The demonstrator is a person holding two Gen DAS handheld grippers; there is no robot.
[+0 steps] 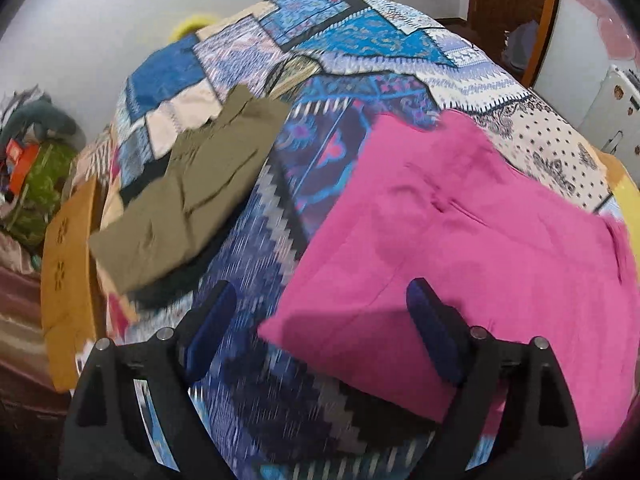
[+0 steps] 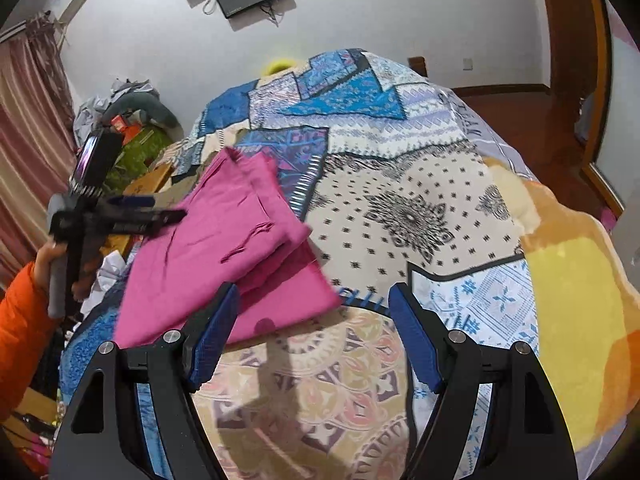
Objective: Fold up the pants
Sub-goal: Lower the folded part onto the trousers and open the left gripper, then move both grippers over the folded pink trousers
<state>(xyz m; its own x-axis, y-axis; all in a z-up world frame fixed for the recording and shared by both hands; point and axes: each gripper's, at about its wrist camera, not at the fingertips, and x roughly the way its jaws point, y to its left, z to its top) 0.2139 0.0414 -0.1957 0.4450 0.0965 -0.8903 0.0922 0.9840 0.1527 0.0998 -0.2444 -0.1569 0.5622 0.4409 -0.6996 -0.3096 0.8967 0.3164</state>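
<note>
1. Bed point(image 1: 360, 52): patchwork cover fills both views. That's the work surface, everything sits on it.

2. Pink pants point(image 1: 460, 248): already folded into a thick flat packet, lying on the bed. In the left wrist view they take up the 3 to 4 o'clock area, with the near corner poking in between the fingers. In the right wrist view they sit around 9 to 10 o'clock, layers stacked, the top layer set a bit back from the bottom edge.

3. Olive pants point(image 1: 188, 196): a second folded piece at about 9 o'clock in the left view, well apart from the pink one.

4. Left gripper point(image 1: 320, 320): jaws spread wide, nothing pinched. One pad is over the pink cloth but not clamping it. From the right view you can see it hanging above the packet's 9 o'clock edge, empty.

5. Right gripper point(image 2: 312, 332): also standing open, gripping nothing, with the pink corner just by its 9 o'clock pad.

6. Step, my guess: the folding looks basically done and both tools are off the cloth. The next move probably calls for a tidy-up, either squaring the offset layers or shifting the packet toward the olive one. That means grabbing all the layers at once so it doesn't flop open.
</note>
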